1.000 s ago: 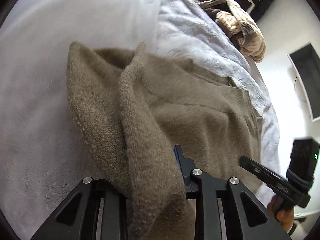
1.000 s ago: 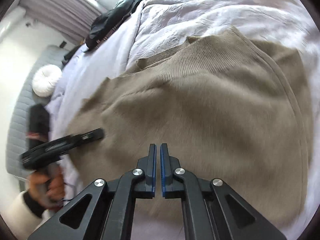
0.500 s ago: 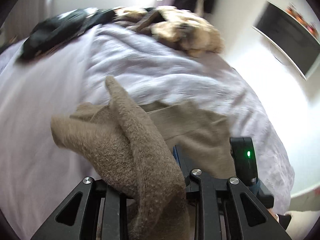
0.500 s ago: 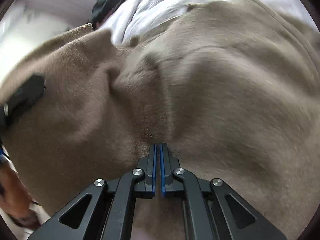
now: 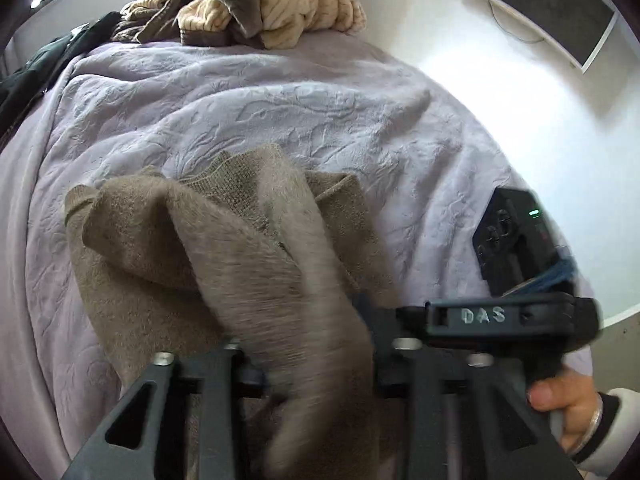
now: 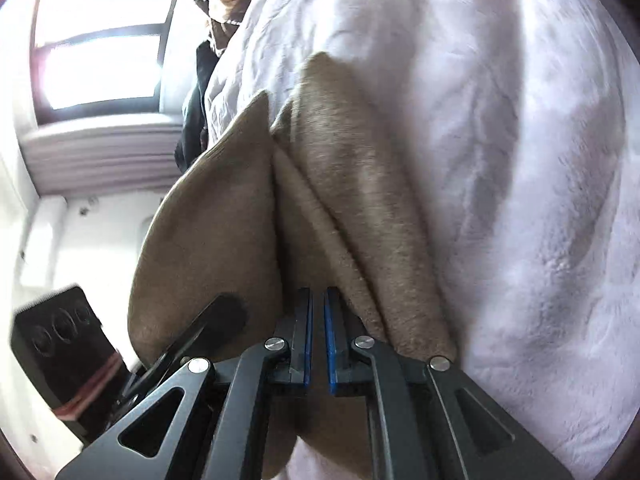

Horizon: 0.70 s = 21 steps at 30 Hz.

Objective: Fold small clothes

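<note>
"DAS" on right gripper

The left gripper points steeply down, its jaws opening with a fold of brown knit draped between them. Just beside it sits the right gripper, angled lower, its blue-lined jaws nearly together with only a thin slit between the pads. A hand in a pale sleeve with a bangle at the wrist grips the right gripper's handle.

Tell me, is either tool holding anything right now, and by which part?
The left tool is opening with a fold of the brown knitted garment between its fingers. The right tool looks nearly shut; whether it pinches the garment cannot be told.
</note>
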{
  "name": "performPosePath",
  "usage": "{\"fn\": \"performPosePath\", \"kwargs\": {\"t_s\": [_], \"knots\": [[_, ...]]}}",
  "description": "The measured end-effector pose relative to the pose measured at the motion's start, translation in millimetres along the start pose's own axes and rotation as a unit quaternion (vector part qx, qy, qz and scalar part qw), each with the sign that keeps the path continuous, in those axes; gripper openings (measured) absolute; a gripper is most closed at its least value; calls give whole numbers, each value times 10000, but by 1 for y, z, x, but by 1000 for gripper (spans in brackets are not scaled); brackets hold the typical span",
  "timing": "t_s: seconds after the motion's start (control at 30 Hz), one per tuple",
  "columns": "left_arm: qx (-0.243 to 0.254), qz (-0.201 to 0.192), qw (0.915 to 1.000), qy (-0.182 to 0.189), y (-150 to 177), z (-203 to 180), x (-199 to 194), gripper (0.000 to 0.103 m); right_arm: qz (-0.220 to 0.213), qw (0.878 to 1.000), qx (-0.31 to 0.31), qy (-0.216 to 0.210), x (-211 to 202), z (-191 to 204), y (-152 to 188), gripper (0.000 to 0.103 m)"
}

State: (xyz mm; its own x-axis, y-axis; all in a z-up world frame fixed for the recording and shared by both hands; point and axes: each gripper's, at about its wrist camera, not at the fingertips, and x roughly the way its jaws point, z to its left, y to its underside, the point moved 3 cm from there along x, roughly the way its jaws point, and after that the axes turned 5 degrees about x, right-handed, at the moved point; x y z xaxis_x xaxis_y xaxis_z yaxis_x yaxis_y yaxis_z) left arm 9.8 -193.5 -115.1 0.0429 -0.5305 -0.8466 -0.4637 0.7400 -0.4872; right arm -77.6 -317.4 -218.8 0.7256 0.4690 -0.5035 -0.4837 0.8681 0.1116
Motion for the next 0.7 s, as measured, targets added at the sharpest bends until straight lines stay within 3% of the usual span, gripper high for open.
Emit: {"fn": "performPosePath", "kwargs": {"t_s": [0.03, 0.07, 0.17, 0.27, 0.3, 0.37, 0.4, 0.57, 0.63, 0.7], "knots": [[-29, -102, 9999, 29, 0, -1, -6, 75, -24, 9999, 95, -137, -2, -3, -2, 8], [3, -293, 9996, 46, 0, -3, -13, 78, -62, 9992, 242, -324, -2, -5, -4, 8], [251, -465, 9986, 35, -10, -11, -16, 78, -120, 9975, 458, -527, -20, -18, -8, 9], [108, -601, 9981, -88, -15, -5, -26, 78, -139, 9958, 615, -670, -37, -32, -6, 10], [-34, -697, 9975, -118, -13, 1, -32, 78, -176, 9948, 681, -734, -42, -40, -9, 14], [-263, -799, 9959, -317, -9, 13, -38, 78, -314, 9914, 870, -925, -49, -47, -10, 33], [-411, -832, 9946, -461, -4, 24, -42, 78, -378, 9888, 982, -1061, -55, -52, -13, 49], [-1140, -501, 9865, -1069, 23, 81, -39, 78, -551, 9712, 1348, -1887, -65, -65, -13, 58], [-1414, -334, 9809, -1289, 38, 104, -38, 78, -521, 9747, 1162, -1835, -60, -55, -16, 59], [-1558, -243, 9778, -1376, 48, 118, -36, 78, -368, 9875, 716, -1356, -52, -40, -20, 59]]}}
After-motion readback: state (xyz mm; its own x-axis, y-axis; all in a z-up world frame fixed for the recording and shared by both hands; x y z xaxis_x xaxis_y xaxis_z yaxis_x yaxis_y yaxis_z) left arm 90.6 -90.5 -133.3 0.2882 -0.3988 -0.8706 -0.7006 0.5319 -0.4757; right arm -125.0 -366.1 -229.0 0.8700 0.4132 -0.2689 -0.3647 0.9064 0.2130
